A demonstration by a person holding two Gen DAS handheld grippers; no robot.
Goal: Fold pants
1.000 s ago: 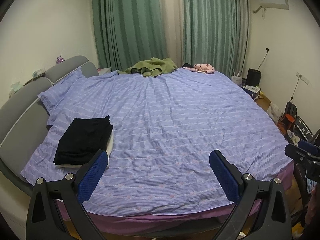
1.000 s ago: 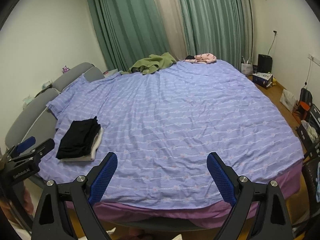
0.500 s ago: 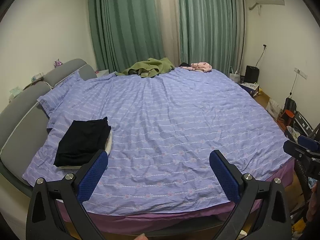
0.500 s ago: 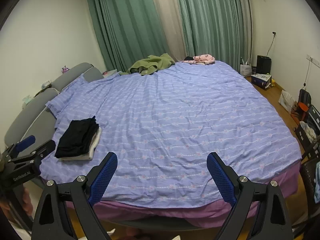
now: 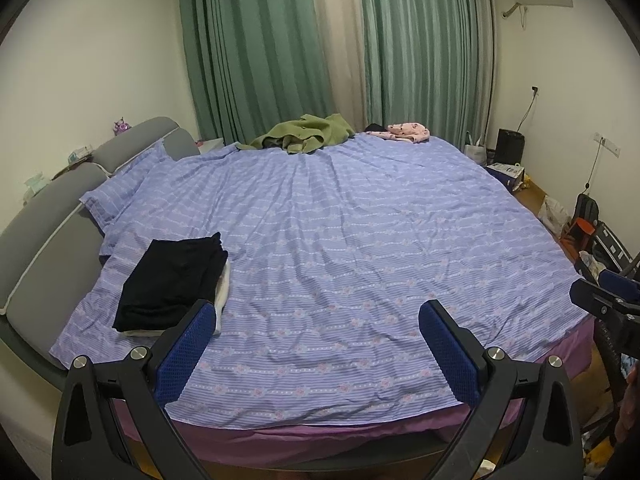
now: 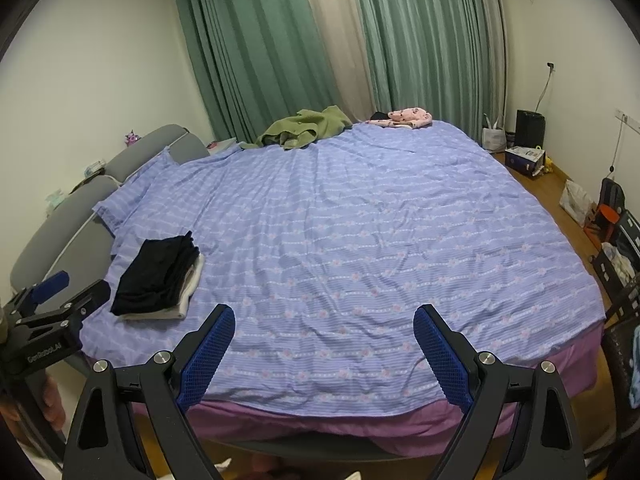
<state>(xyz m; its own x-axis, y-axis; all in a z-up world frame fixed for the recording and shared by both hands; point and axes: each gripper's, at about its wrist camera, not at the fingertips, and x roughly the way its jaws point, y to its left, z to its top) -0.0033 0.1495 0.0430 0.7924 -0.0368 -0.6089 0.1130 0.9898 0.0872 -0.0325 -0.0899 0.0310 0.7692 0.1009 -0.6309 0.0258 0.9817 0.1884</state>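
Both the left claw [image 5: 316,334] and the right claw [image 6: 324,338] hang wide open and empty over the bed's near edge. The folded black pants [image 5: 172,280] lie atop a folded white garment [image 5: 222,294] near the near-left corner of the purple striped bed cover [image 5: 360,240].

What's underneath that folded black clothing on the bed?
Under the folded black clothing a white folded garment peeks out, resting on the purple bedspread. Only its edge shows; the rest is covered.
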